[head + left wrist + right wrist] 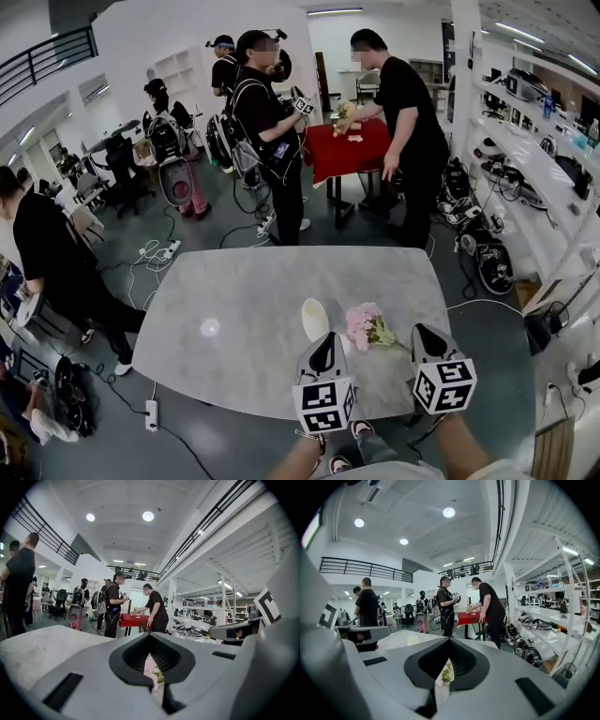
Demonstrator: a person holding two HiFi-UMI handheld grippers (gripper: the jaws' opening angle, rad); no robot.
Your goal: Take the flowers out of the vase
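Note:
A bunch of pink flowers (362, 324) with green stems lies flat on the grey table (234, 309), just right of a white vase (315, 319). The vase looks empty; I cannot tell whether it stands upright or lies over. My left gripper (325, 341) hovers just in front of the vase, shut, with nothing in it. My right gripper (424, 335) is to the right of the stems, also shut and empty. In the left gripper view a sliver of the flowers (156, 671) shows past the closed jaws (157, 687). The right gripper view shows green leaves (446, 672) beyond its closed jaws (436, 691).
Two people stand at a table with a red cloth (349, 148) behind the grey one. Another person (52, 258) stands at its left. Shelves (534, 159) with equipment run along the right. Cables and a power strip (151, 414) lie on the floor.

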